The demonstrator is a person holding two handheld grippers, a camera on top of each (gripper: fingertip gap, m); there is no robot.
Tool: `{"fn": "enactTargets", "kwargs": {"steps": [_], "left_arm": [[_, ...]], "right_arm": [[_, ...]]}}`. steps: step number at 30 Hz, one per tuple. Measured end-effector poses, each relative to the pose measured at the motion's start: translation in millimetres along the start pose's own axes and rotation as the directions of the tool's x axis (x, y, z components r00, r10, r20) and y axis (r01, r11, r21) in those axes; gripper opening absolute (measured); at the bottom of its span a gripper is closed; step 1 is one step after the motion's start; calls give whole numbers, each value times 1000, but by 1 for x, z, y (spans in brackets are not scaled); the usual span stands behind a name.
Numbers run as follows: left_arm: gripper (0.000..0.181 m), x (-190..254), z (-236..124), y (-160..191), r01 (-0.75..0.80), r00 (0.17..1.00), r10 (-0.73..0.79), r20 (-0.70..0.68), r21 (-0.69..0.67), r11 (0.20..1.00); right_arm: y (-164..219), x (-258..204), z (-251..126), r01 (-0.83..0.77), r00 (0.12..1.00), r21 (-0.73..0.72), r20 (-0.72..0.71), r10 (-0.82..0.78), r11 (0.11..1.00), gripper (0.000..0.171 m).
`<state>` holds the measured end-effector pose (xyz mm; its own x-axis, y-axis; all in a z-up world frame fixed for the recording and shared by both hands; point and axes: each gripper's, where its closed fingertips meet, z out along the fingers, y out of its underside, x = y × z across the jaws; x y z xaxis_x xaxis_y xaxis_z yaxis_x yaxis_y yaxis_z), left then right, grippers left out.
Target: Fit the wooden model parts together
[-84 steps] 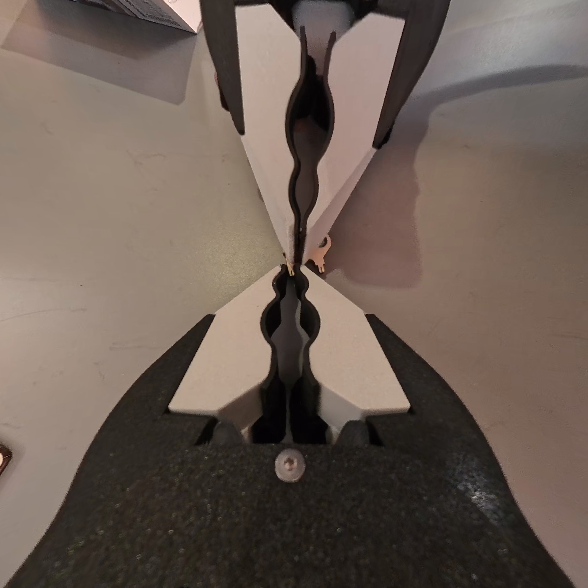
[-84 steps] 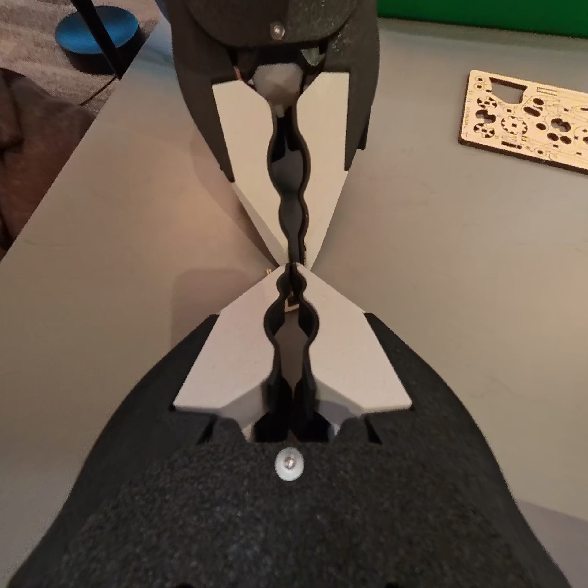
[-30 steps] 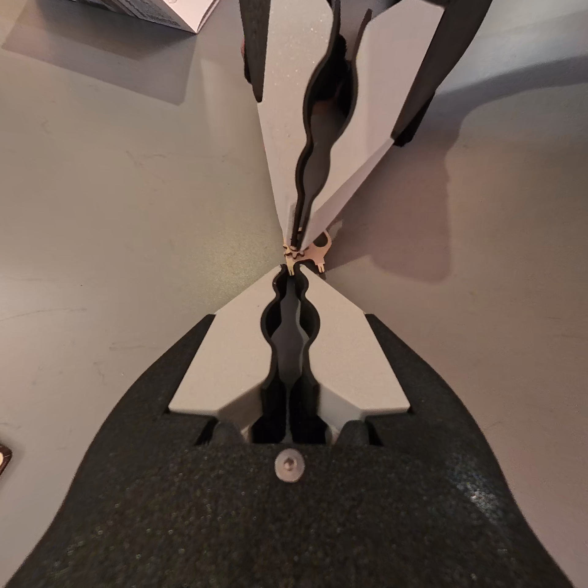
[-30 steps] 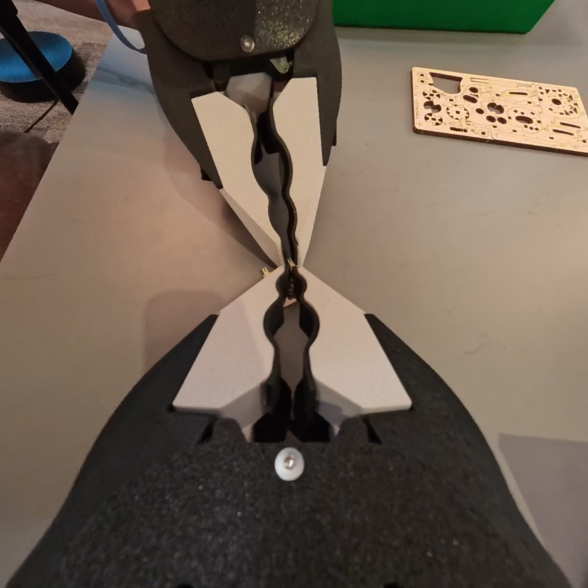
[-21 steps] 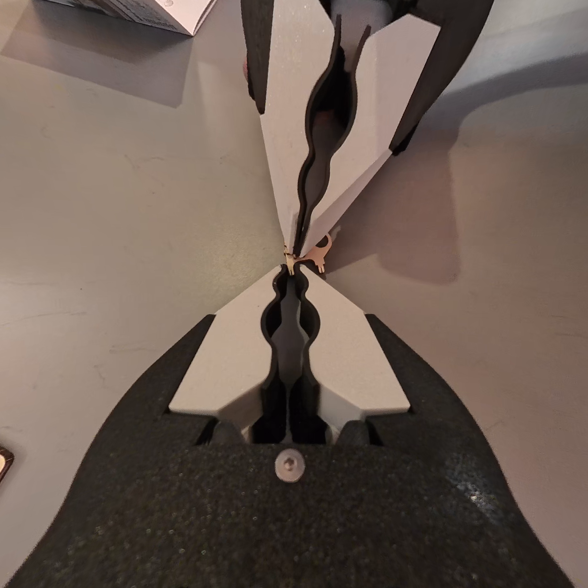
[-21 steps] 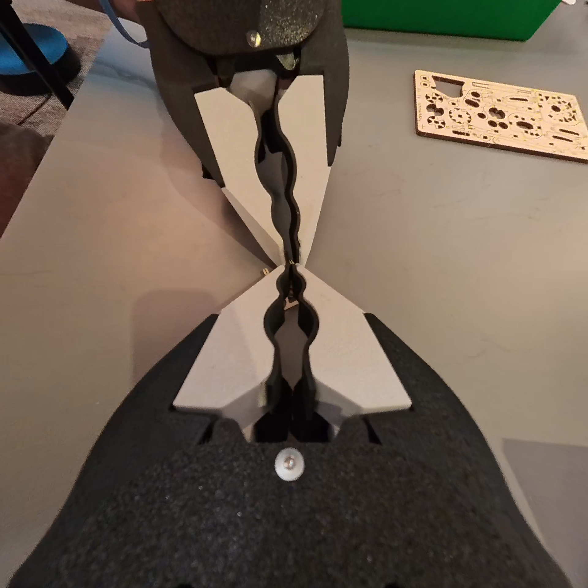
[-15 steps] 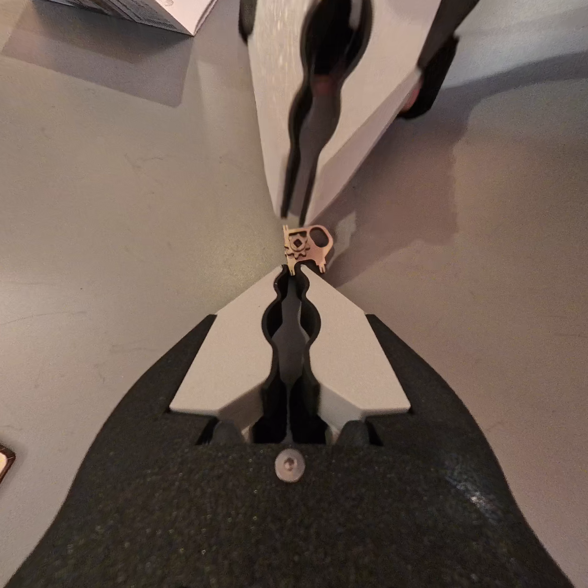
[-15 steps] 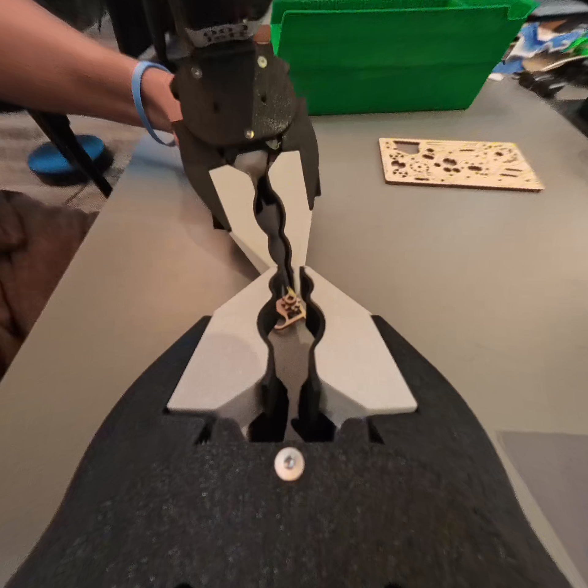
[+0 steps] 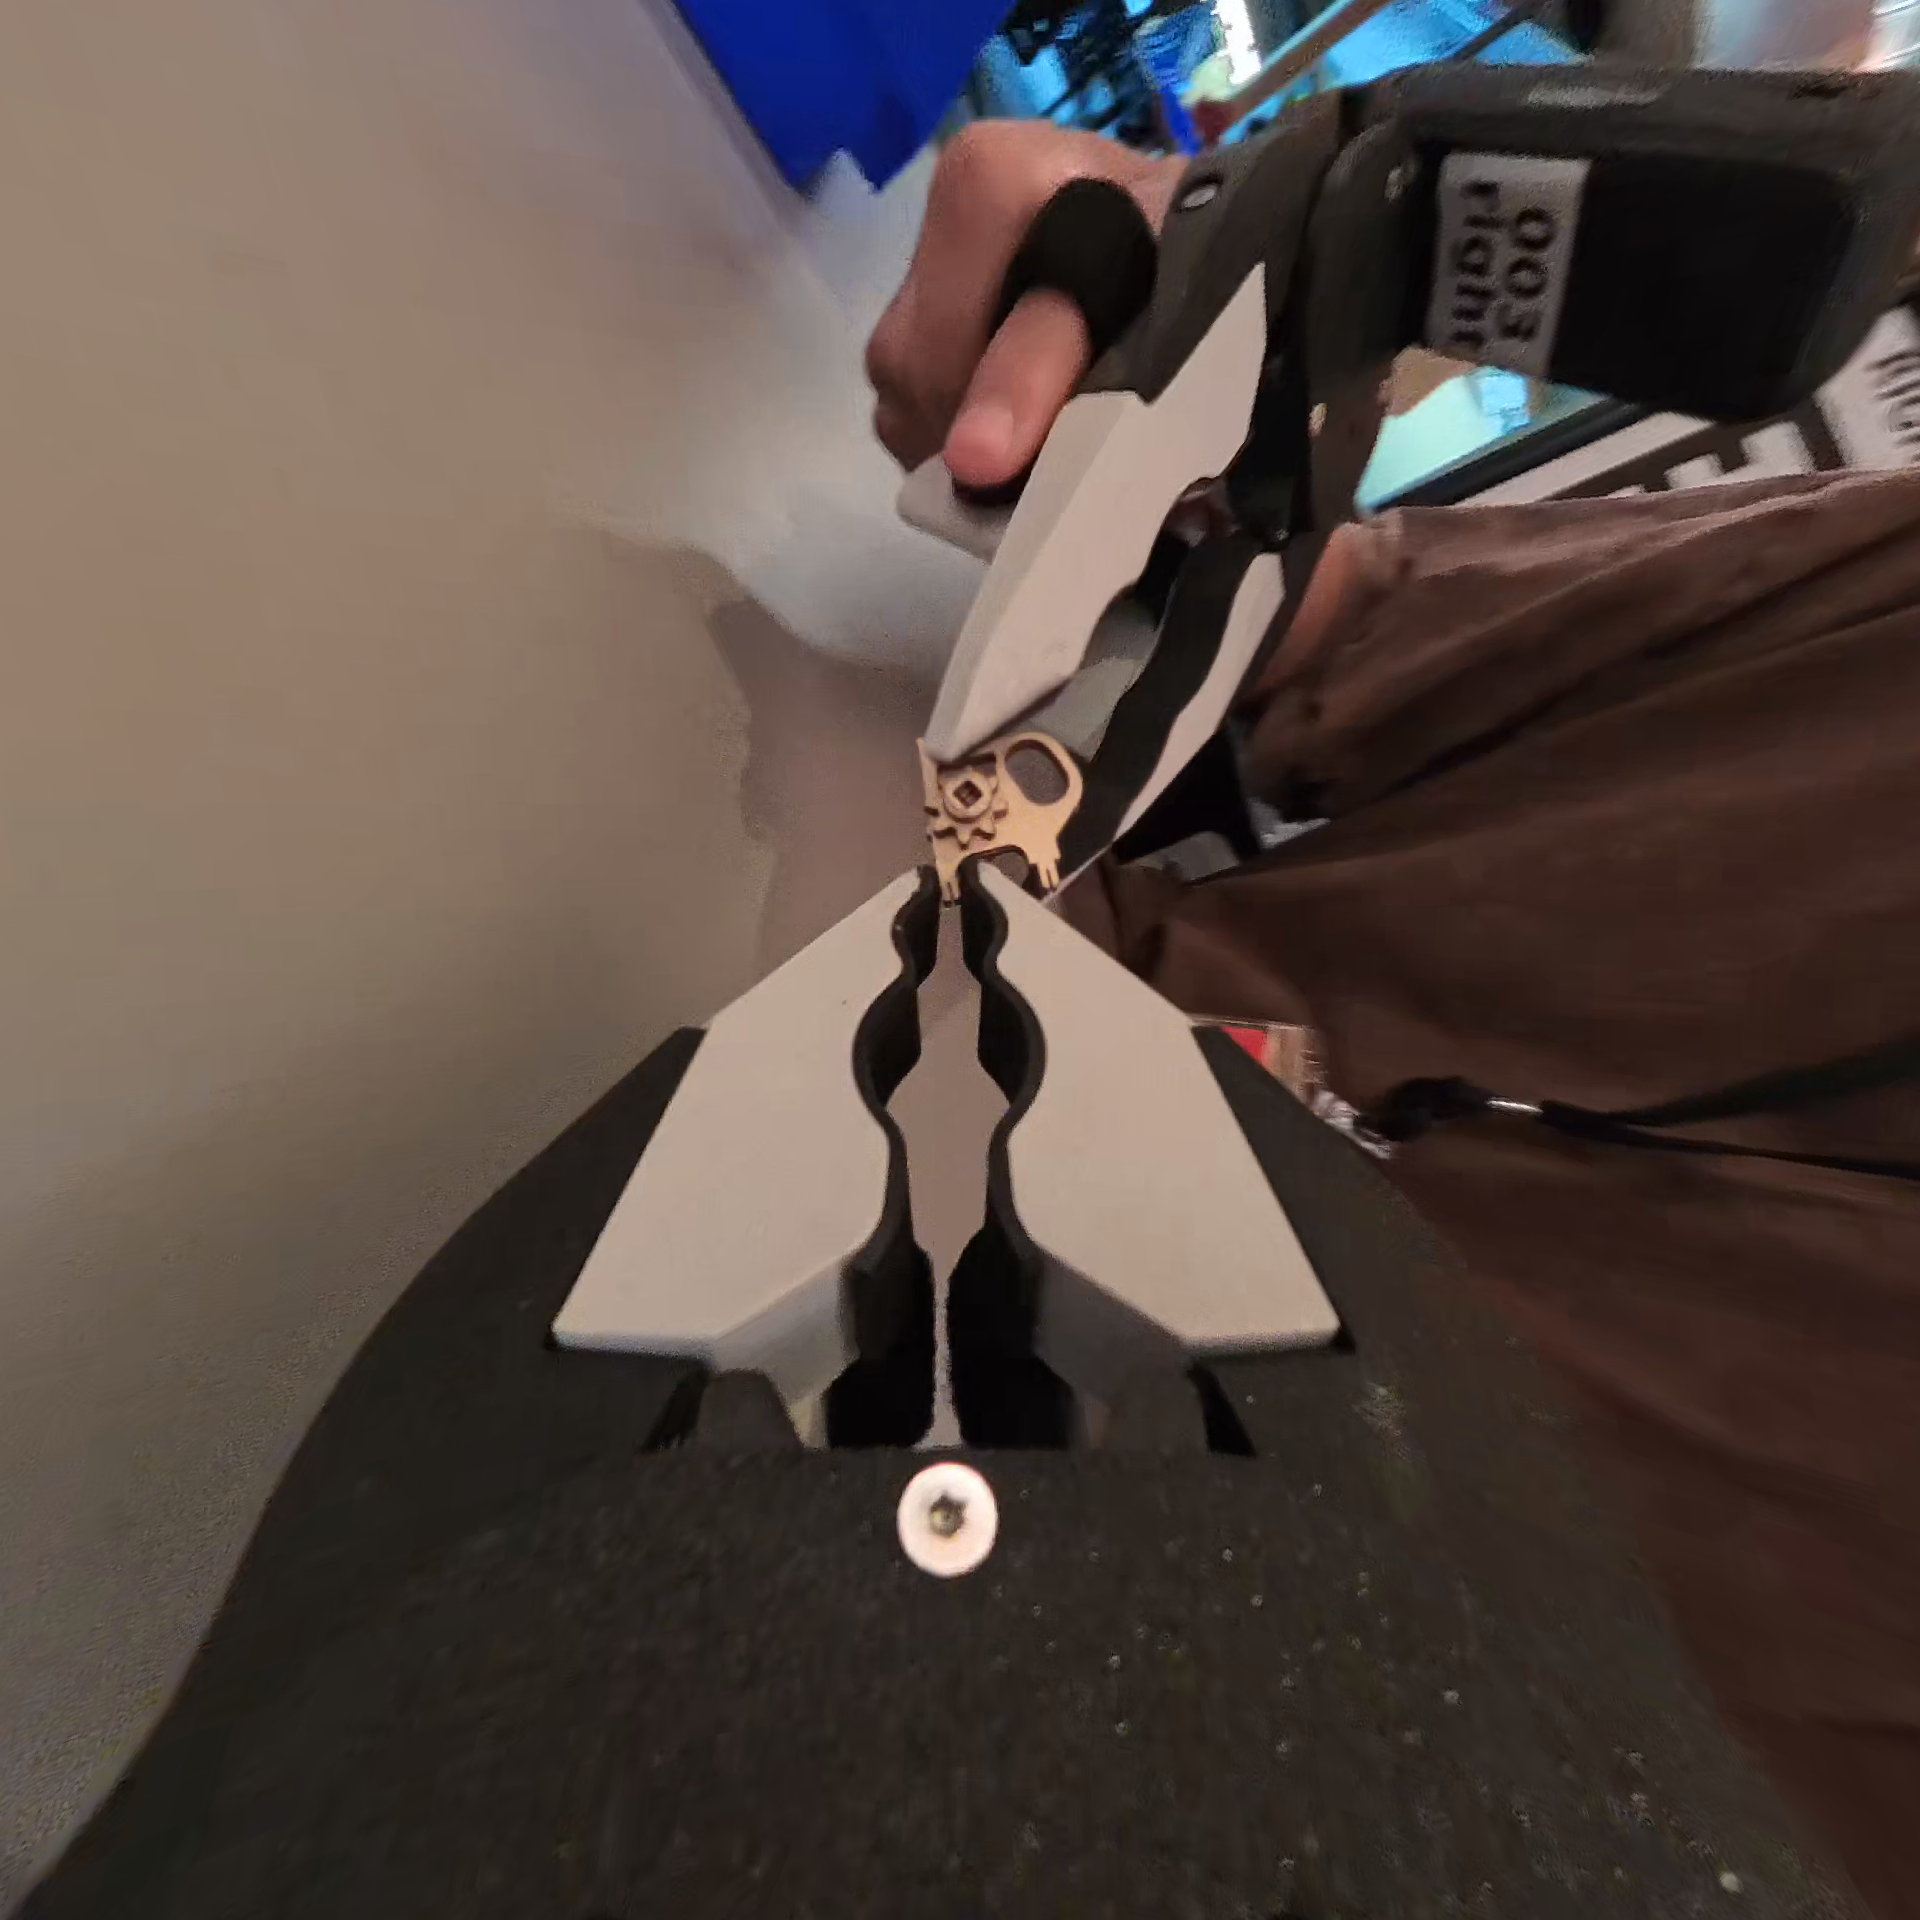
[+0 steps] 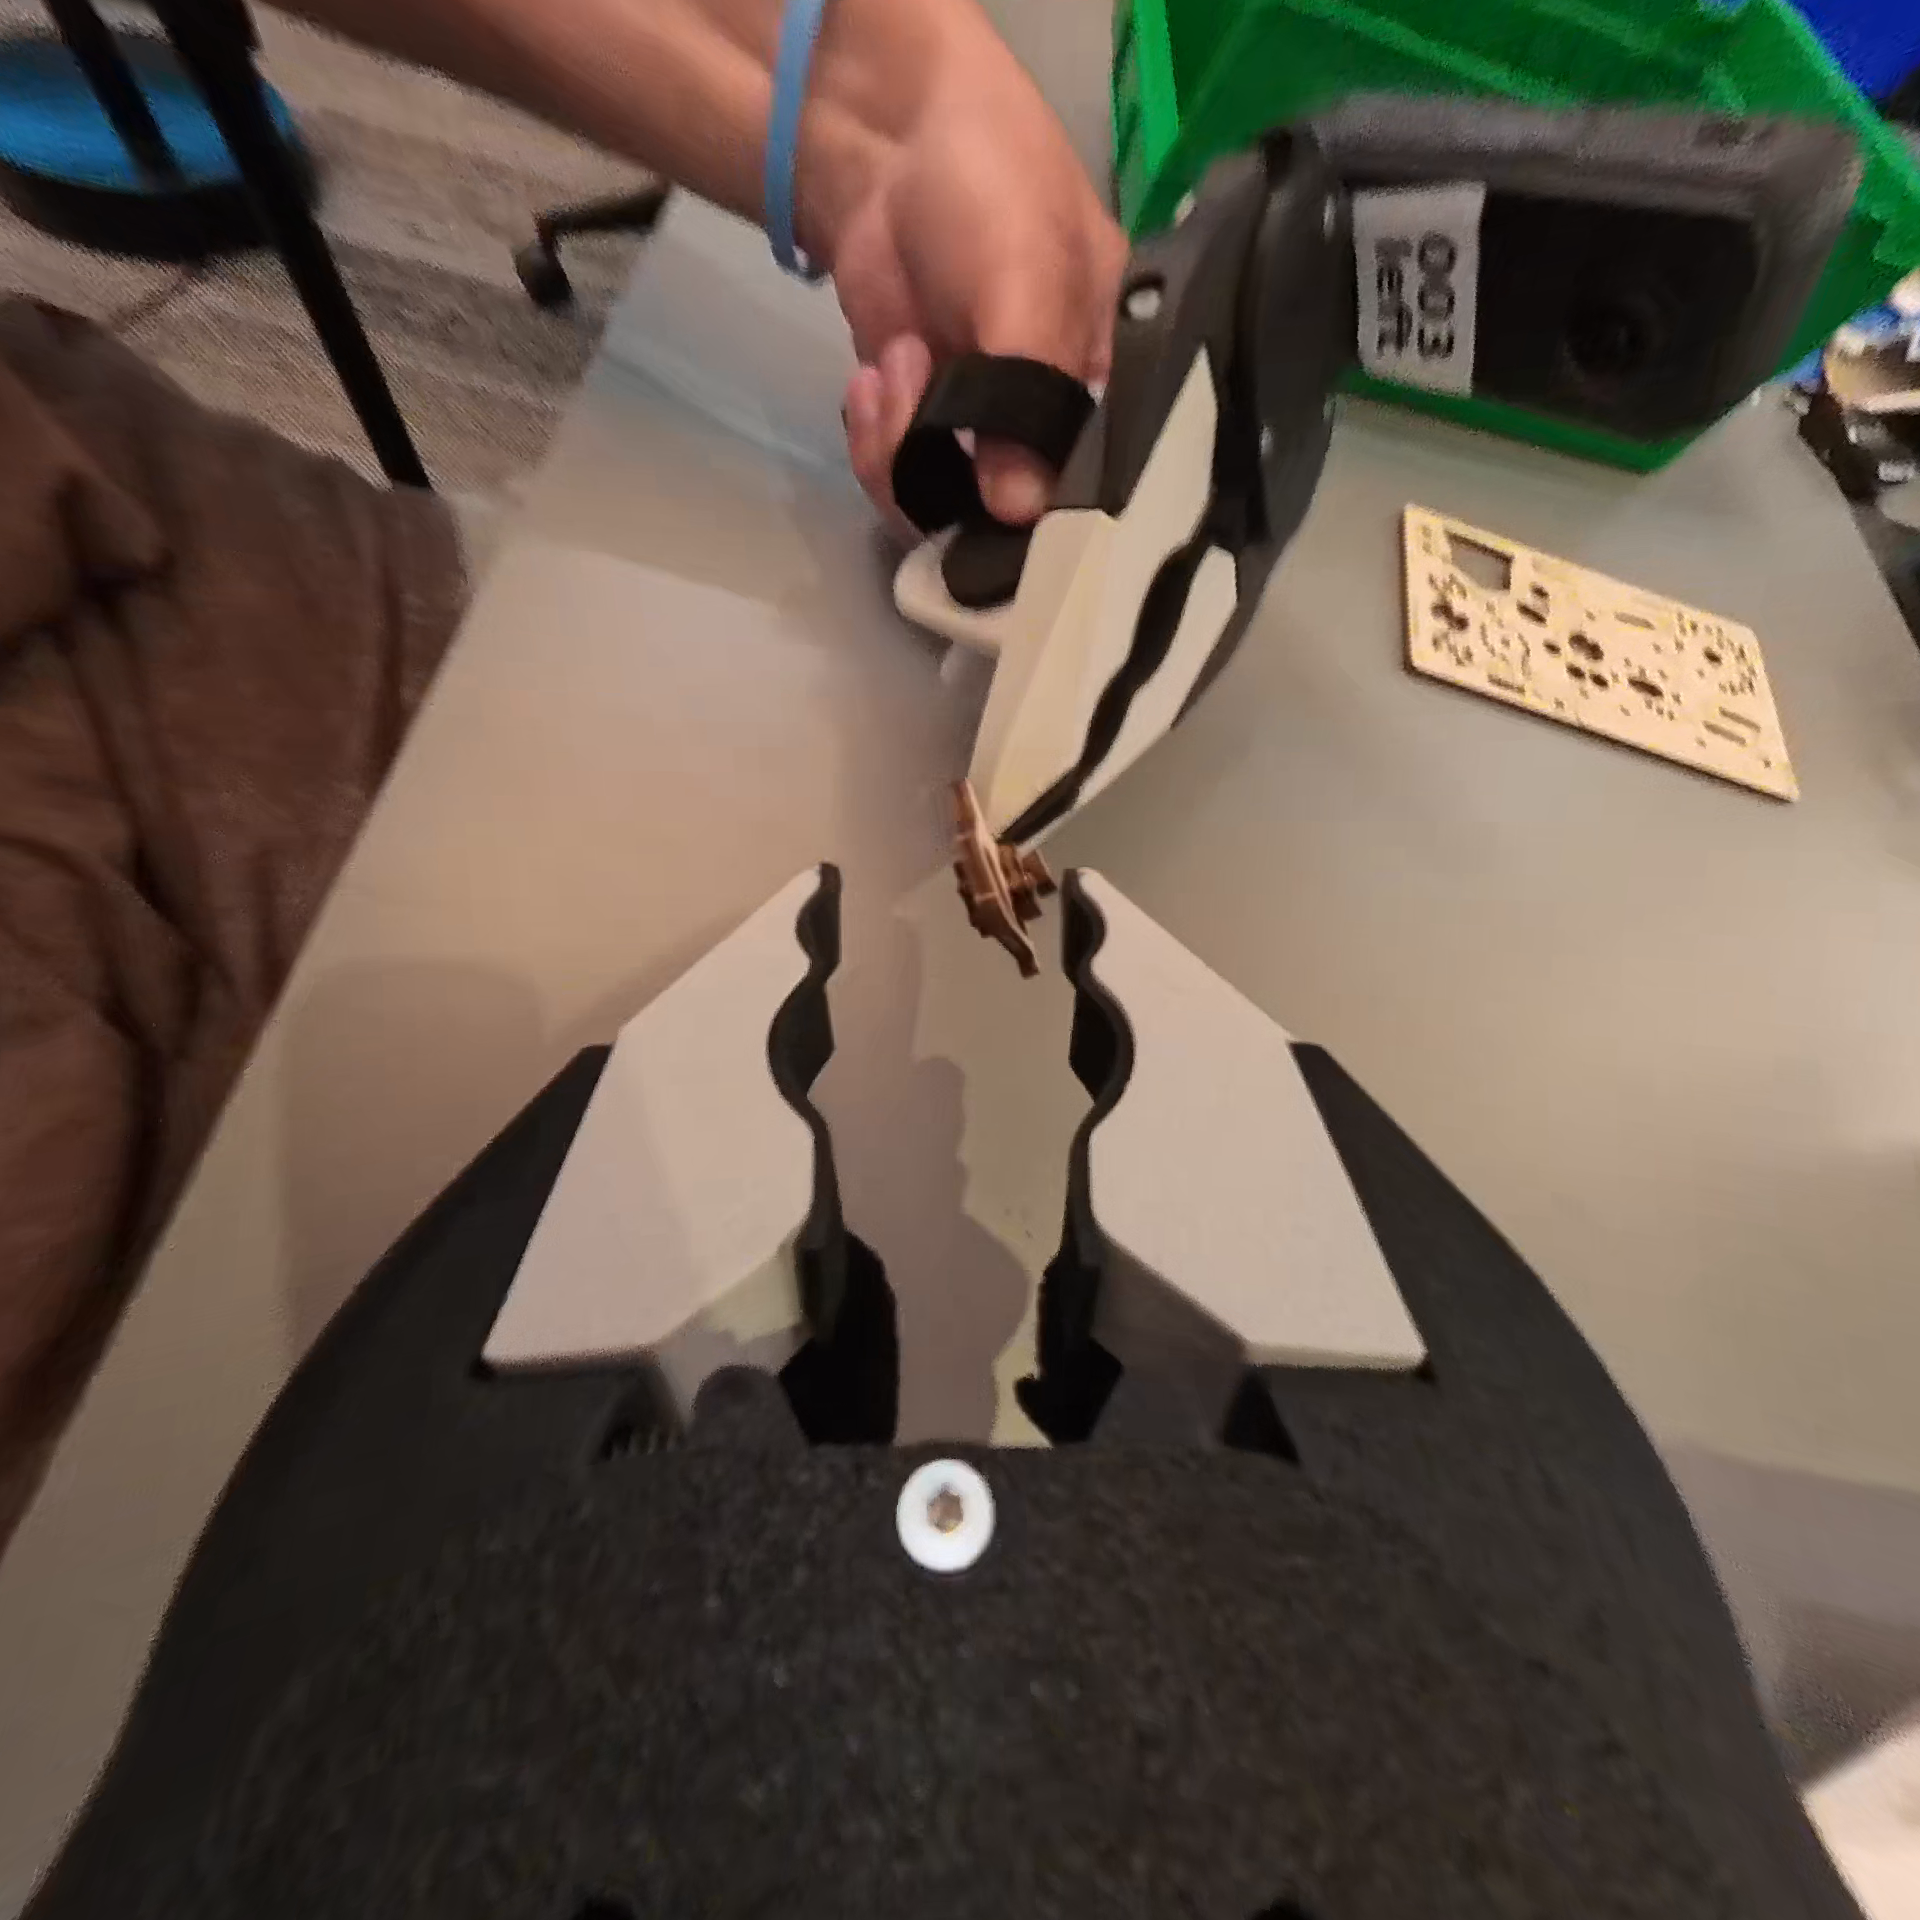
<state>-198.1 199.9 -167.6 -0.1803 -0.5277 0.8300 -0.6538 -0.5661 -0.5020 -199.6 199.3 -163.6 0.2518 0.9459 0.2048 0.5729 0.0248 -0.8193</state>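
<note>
Left fingers [image 9: 948,883] pinch wooden part [image 9: 997,810]; right fingers [image 10: 951,883] spread wide, empty.

A white printed label [image 10: 1415,296] sat on the black camera housing [image 10: 1621,312] above the wooden piece [image 10: 997,894]. In the left wrist view, a like label [image 9: 1496,260] and a lettered white panel [image 9: 1849,447] stood above that piece.

Small tan wooden model part [image 9: 992,816] with gear cutout; upright, pinched by its leg.
</note>
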Motion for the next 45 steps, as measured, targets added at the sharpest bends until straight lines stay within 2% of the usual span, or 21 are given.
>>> {"fn": "enactTargets", "kwargs": {"steps": [5, 11, 18, 27, 34, 39, 43, 45], "left_arm": [[2, 30, 2, 5, 59, 982, -62, -176, -25, 998], [2, 33, 5, 12, 85, 978, -94, -187, -57, 995], [2, 38, 5, 13, 19, 988, -27, -152, -49, 999], [2, 45, 5, 10, 11, 990, -15, -137, -30, 1000], [2, 62, 5, 11, -99, 994, 98, -44, -17, 995], [2, 63, 5, 14, -59, 997, 57, -58, -26, 998], [2, 61, 7, 16, -43, 997, 41, -62, -39, 998], [2, 62, 8, 16, -39, 997, 36, -75, -42, 998]], "right_arm": [[-24, -9, -11, -4, 1000, 105, 12, 2, 994, 28], [-26, -15, -14, -4, 1000, 112, -24, 7, 994, 17], [-26, -17, -15, -58, 998, 127, -13, 61, 990, 19], [-28, -16, -17, -18, 998, 124, -58, 25, 992, 17], [-43, -23, -25, 0, 998, 155, -54, 8, 988, 17], [-44, -26, -25, 30, 998, 162, -65, -19, 986, 17], [-47, -30, -26, 58, 997, 166, -58, -49, 984, 28], [-45, -35, -23, 68, 997, 151, -34, -64, 986, 29]]}}
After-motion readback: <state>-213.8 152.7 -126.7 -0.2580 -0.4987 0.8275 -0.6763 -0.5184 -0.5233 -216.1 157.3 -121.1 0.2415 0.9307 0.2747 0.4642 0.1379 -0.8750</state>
